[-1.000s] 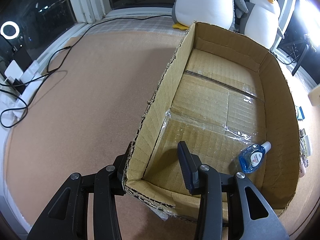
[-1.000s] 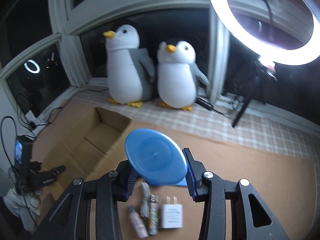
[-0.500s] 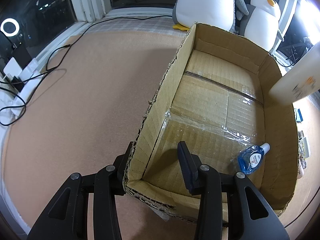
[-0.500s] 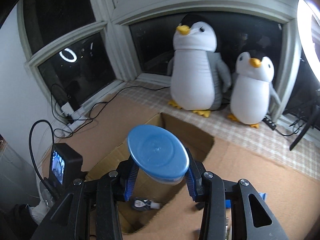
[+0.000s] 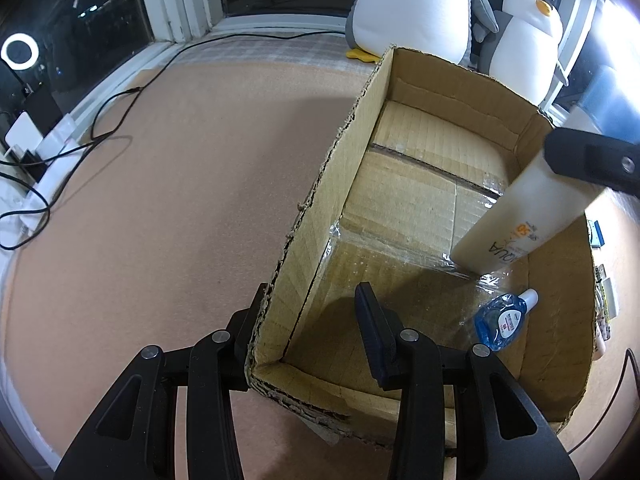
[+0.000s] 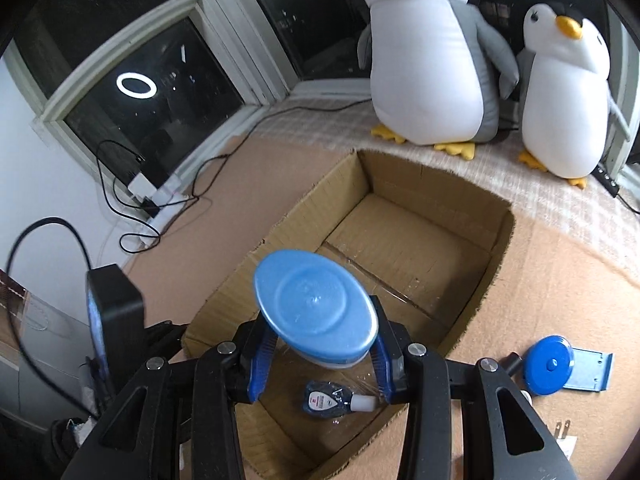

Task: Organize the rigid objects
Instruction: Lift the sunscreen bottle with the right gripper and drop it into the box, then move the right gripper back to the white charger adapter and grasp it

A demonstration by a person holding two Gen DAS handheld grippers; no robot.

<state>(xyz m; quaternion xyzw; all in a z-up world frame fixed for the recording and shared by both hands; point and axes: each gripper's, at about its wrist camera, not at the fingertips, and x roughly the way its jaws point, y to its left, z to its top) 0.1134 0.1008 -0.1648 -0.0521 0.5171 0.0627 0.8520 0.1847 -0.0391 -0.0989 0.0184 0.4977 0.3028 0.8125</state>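
Right gripper (image 6: 318,364) clamped on one cream sunscreen bottle with blue oval cap (image 6: 316,310), tilted, lower end down inside one open brown cardboard box (image 5: 420,208), at or just above the taped floor. Left gripper (image 5: 310,320) pinched across the box's near-left corner wall, narrowest setting. One small clear blue bottle with white cap (image 5: 505,320) lying flat on box floor. Outside box: one blue round tape measure (image 6: 550,364), one white plug adapter (image 6: 564,440). Two plush penguins (image 6: 424,52) behind.
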